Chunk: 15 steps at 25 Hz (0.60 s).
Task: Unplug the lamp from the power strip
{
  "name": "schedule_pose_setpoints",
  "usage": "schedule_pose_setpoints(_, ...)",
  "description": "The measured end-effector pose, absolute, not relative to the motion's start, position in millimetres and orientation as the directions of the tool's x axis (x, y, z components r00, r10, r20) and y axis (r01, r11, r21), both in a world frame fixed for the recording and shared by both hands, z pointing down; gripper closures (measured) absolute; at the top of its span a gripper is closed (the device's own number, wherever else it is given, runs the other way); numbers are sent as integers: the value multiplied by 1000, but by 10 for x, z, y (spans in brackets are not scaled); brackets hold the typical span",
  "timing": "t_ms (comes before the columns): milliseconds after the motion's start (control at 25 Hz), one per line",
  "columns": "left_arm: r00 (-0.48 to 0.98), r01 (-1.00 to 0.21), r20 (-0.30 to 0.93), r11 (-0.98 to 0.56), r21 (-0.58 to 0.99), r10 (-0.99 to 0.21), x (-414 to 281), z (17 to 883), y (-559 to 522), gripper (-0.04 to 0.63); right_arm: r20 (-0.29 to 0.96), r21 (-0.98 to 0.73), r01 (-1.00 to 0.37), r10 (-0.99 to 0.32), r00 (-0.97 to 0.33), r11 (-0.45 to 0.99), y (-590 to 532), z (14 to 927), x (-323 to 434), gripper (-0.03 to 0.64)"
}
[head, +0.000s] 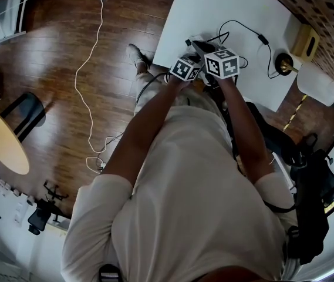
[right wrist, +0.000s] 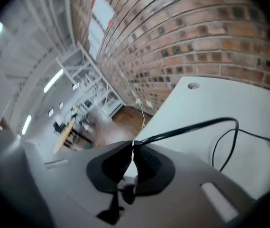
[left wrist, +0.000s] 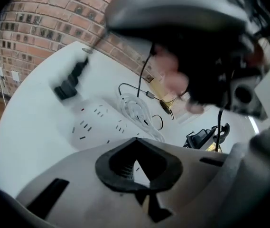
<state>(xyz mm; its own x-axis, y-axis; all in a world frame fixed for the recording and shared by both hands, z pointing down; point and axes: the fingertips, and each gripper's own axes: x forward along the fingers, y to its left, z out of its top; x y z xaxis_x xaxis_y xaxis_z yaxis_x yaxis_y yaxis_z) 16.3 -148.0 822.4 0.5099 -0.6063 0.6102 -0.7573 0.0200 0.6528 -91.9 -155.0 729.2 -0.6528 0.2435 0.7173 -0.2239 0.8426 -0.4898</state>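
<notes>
My right gripper (right wrist: 134,145) is shut on the lamp's thin black cord (right wrist: 196,126), which runs off to the right over the white table. From the left gripper view, the black plug (left wrist: 70,82) looks blurred and hangs off the white power strip (left wrist: 99,122), under my right gripper (left wrist: 187,27). My left gripper (left wrist: 135,167) is shut just in front of the strip, with nothing visible between its pads. Both grippers (head: 185,69) (head: 215,56) sit together at the table's near edge. The lamp has a brass base (head: 283,64) and a white shade (head: 317,83).
A coiled white cable (left wrist: 137,109) lies beside the strip. A yellow box (head: 305,42) stands near the brick wall. On the wooden floor a white cord (head: 87,69) trails, with a round table (head: 2,140) and a black bag (head: 313,198) nearby.
</notes>
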Motion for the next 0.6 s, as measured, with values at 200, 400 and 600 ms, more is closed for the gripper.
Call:
schedule_pose_setpoints(200, 521, -758, 616, 12, 652, -591, 146, 8221, -1441, 594, 719, -451, -275, 163, -675, 849, -2007, 6818, -1153, 607)
schedule_pose_setpoints(400, 530, -754, 614, 5, 656, -585, 66, 8198, -1411, 592, 759, -421, -330, 129, -639, 845, -2300, 6878, -709, 603)
schedule_pose_setpoints(600, 484, -757, 544, -15, 654, -685, -270, 7823, -1346, 592, 774, -456, -401, 132, -619, 794, -2308, 7056, -141, 601)
